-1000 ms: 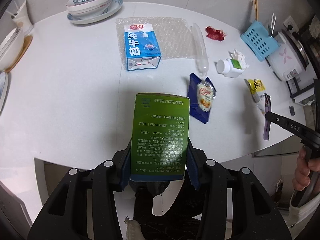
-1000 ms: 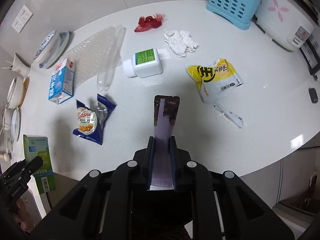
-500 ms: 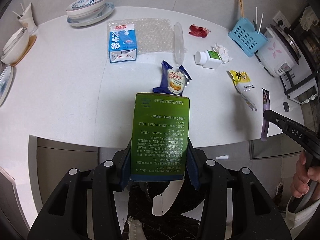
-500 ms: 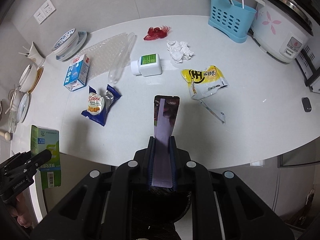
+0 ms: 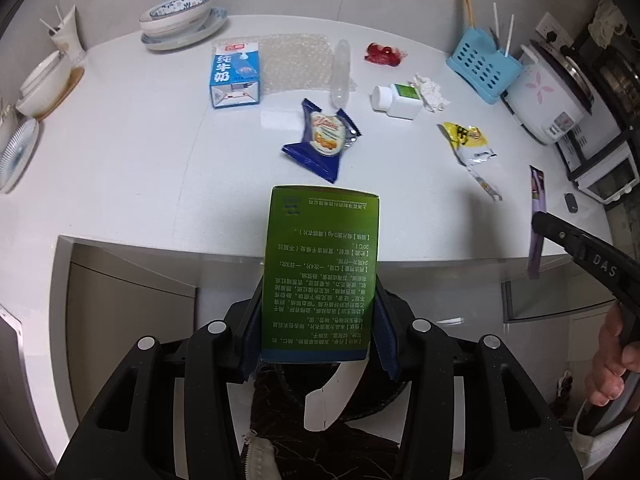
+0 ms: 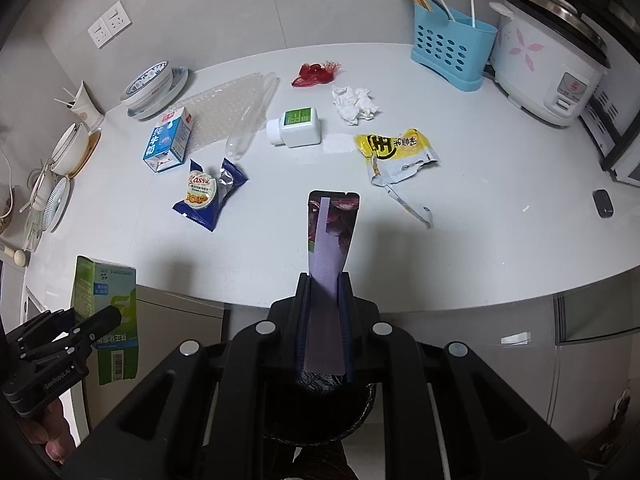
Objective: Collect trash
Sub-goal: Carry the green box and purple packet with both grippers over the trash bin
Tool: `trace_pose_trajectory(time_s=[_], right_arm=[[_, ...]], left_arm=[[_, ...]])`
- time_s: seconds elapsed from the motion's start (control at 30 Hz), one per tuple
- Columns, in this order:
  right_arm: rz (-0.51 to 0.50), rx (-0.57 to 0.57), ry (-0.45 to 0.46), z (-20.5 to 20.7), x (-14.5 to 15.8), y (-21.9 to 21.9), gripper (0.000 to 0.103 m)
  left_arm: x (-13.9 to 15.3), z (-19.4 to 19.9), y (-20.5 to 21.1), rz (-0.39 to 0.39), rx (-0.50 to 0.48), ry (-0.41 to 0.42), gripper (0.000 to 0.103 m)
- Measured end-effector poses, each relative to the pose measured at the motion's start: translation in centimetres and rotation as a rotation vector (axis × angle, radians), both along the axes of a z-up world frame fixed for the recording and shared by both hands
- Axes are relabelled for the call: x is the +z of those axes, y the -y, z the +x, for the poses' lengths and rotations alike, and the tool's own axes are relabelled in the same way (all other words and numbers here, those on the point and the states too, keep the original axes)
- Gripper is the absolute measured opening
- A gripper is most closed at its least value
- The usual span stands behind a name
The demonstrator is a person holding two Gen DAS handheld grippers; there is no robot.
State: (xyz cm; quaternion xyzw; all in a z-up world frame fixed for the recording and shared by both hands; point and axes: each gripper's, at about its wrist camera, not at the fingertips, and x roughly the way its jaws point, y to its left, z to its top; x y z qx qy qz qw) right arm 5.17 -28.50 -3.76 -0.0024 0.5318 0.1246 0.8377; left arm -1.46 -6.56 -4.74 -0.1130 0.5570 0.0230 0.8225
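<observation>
My left gripper (image 5: 318, 336) is shut on a green carton (image 5: 320, 272), held off the counter's front edge; the carton also shows in the right wrist view (image 6: 106, 312). My right gripper (image 6: 323, 320) is shut on a purple wrapper (image 6: 330, 240), also off the edge, above a black bin (image 6: 320, 412). On the white counter (image 6: 500, 216) lie a blue milk carton (image 6: 168, 140), a blue snack packet (image 6: 208, 194), a white pill bottle (image 6: 296, 127), a yellow wrapper (image 6: 396, 152), crumpled tissue (image 6: 354, 104), red plastic (image 6: 314, 75) and bubble wrap (image 6: 228, 108).
A blue utensil holder (image 6: 450, 54) and a rice cooker (image 6: 548, 76) stand at the back right. Bowls and plates (image 6: 154, 88) sit at the back left, with more dishes (image 6: 68, 152) along the left edge. A small black object (image 6: 603, 203) lies far right.
Both grippers have pulled back from the counter with their loads; the counter now looks farther away and its front edge and the cabinet below show.
</observation>
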Motion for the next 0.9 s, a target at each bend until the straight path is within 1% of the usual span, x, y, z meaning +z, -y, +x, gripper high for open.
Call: trace_pose_trajectory(time_s=[0.17, 0.27, 0.3, 0.43, 0.67, 0.9], right_arm=[[-0.001, 0.005, 0.011, -1.4, -0.2, 0.2, 0.013], [-0.004, 0.009, 0.014, -2.3, -0.2, 0.3, 0.013], [-0.005, 0.011, 0.013, -2.5, -0.3, 0.3, 0.013], [-0.011, 0.012, 0.016, -3.7, -0.5, 0.6, 0.013], [-0.018, 0.025, 0.021, -5.4, -0.9, 1.3, 0.013], [-0.013, 0.029, -0.004, -7.3, -2.3, 2.1, 0.013]], left_arm=[[-0.4, -1.4, 1.1, -0.017, -0.016, 0.009, 0.045], [-0.8, -2.4, 1.8, 0.009, -0.021, 0.022, 0.045], [-0.9, -2.8, 2.0, 0.006, -0.026, 0.025, 0.045], [-1.8, -4.0, 2.4, -0.017, -0.028, 0.017, 0.045], [-3.0, -5.4, 2.8, -0.024, -0.049, -0.002, 0.045], [-4.3, -6.5, 3.2, -0.038, -0.063, -0.014, 0.045]])
